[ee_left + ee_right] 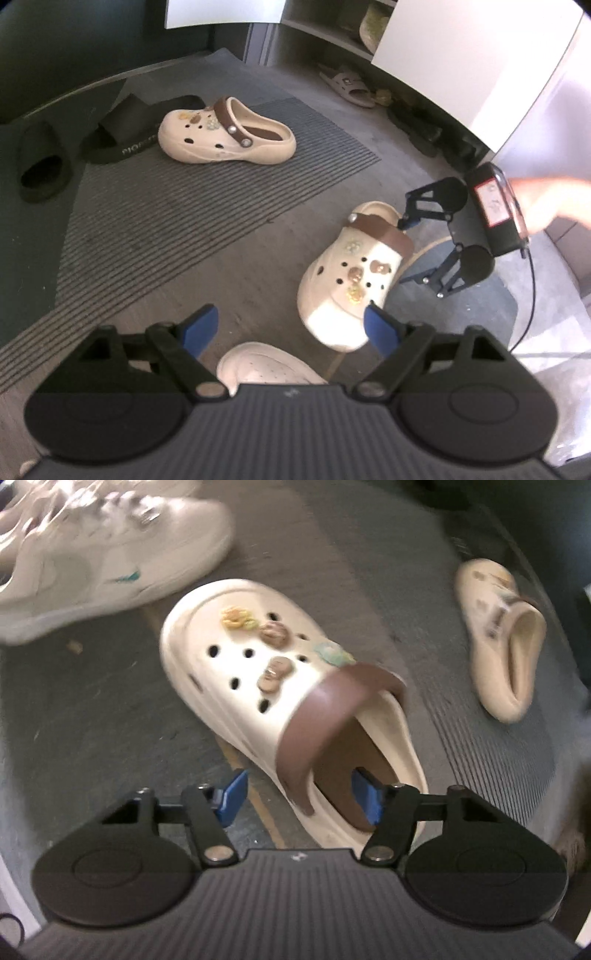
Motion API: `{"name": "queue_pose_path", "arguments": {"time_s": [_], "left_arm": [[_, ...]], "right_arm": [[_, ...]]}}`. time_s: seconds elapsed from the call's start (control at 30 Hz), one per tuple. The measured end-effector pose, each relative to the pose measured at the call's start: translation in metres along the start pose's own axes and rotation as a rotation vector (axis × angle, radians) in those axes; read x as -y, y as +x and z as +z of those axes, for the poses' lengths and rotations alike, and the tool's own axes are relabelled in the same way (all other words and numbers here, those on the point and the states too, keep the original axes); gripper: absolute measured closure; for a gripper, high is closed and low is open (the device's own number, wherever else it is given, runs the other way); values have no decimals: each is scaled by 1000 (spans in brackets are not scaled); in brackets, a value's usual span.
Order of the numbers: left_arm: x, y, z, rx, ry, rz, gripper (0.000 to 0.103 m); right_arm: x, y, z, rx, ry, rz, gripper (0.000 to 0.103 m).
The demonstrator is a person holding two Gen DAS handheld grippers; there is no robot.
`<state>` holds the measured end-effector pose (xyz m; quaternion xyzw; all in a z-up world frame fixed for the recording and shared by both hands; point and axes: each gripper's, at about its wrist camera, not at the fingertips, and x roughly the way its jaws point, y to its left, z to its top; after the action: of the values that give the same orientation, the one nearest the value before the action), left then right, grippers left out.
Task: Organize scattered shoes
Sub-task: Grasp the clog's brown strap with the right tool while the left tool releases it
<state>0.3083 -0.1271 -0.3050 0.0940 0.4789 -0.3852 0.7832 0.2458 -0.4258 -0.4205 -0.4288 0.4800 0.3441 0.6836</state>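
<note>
A cream clog (347,273) with a brown strap and charms lies on the floor, toe towards my left gripper. My right gripper (402,251) reaches down at its heel end. In the right wrist view the right gripper (299,779) straddles the near side wall of this clog (229,657), one blue pad inside the heel opening and the other outside, with a gap left. Its twin clog (225,133) (502,638) lies on the striped mat (166,214). My left gripper (290,314) hangs open and empty above a white sneaker's toe (266,363).
Two black slides (40,166) (136,129) lie at the mat's far left. The white sneaker (103,554) sits close beside the clog's toe. A shoe shelf with a pale sandal (347,85) stands at the back right. A person's hand (546,203) holds the right gripper.
</note>
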Motion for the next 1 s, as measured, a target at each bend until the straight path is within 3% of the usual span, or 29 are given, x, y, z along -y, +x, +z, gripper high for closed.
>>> {"name": "queue_pose_path", "arguments": {"time_s": [0.13,0.27,0.43,0.6,0.83,0.93,1.0], "left_arm": [[0,6,-2,-15,-26,-26,15],[3,6,-2,-11,-31,-38,15],[9,2,-4,-2,-26,-51,15],[19,-3,-6,4,-6,-64,15],[32,-1,-8,-4,5,-74,16],[36,2,-7,-10,4,-80,16],[41,3,-7,-10,10,-88,16]], "right_arm": [[0,15,10,-45,-83,76,68],[1,12,5,-28,22,91,73],[-9,-6,-19,87,277,99,87],[-37,-42,-51,213,581,19,87],[-111,-74,-89,170,1008,-159,88],[-131,-83,-106,197,1225,-177,87],[-145,-82,-111,202,1297,-200,87]]}}
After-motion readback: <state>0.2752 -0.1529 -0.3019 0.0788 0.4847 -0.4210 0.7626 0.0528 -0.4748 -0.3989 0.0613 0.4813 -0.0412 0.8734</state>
